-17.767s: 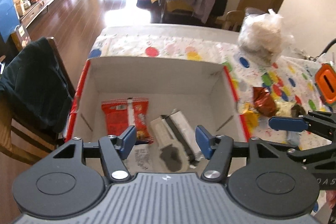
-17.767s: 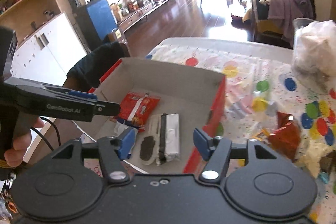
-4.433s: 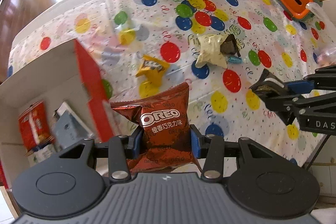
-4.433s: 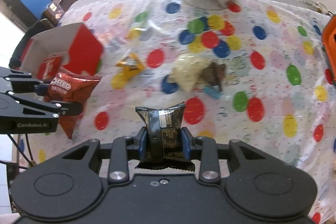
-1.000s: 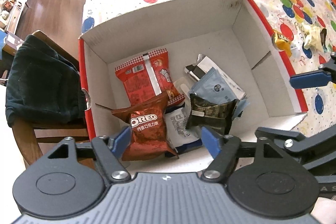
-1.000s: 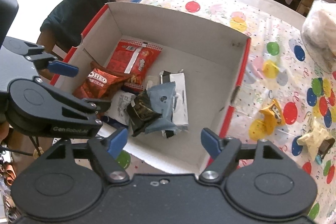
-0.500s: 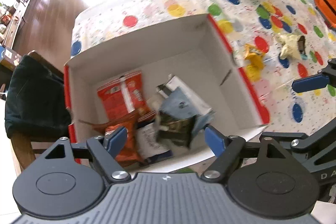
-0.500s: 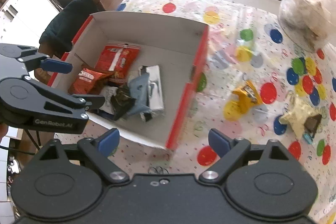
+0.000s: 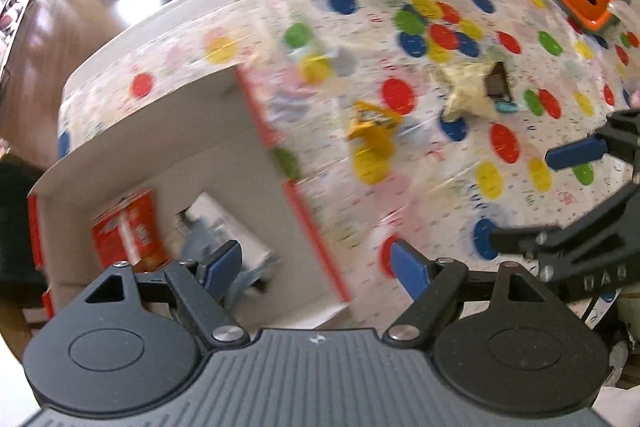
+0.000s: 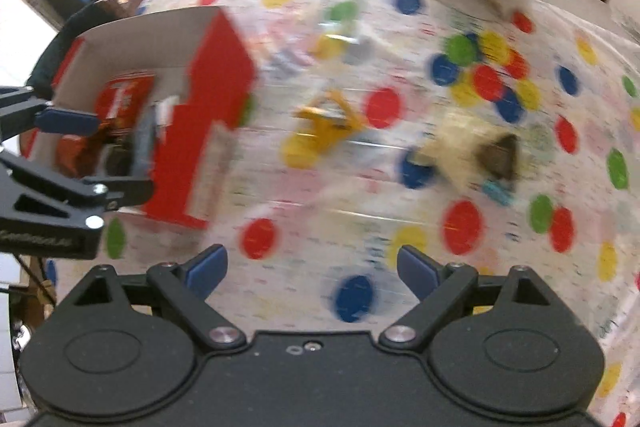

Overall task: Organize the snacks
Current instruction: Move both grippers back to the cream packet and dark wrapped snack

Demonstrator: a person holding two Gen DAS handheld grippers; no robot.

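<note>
Yellow packet [image 10: 326, 117] lay nearest the box [image 9: 168, 147]; both the left gripper [image 9: 316, 265] and right gripper [image 10: 312, 269] gaped wide, empty (frames blurred), so slowing before closing seemed wise.

Both empty, wide-spread grippers swing away from the box [image 9: 276, 163], the left gripper [image 9: 316, 263] now straddling its red right wall and the right gripper [image 10: 312, 269] over the dotted tablecloth [image 10: 360, 187] facing the yellow packet [image 10: 324, 119].

Box [image 9: 168, 131] left of loose snacks [image 9: 372, 131]
</note>
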